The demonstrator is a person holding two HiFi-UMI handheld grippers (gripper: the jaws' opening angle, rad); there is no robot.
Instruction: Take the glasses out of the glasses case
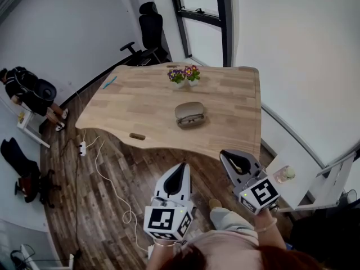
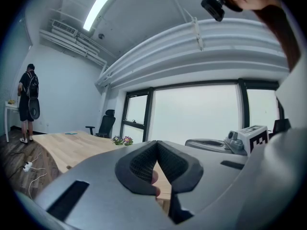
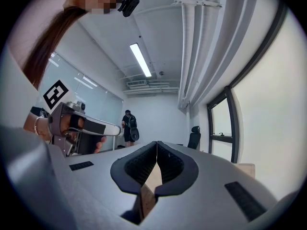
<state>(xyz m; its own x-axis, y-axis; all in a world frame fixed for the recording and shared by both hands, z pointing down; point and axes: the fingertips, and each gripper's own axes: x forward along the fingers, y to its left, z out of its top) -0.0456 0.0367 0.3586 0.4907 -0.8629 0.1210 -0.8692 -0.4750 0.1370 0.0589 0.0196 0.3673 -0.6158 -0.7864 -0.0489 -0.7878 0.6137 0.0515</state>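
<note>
While both tools hang close to the person's body, short of the table [image 1: 140, 100], the left gripper [image 1: 180, 171] and the right gripper [image 1: 233, 161] each have their jaws pressed together on nothing. Farther out, the glasses case [image 1: 190, 115] lies mid-table, ahead and between them, long axis left to right, about equally near to either. Only the head view shows it. The gripper views pass over it to the flowers [image 2: 122, 140] and a far-off person [image 3: 128, 126].
</note>
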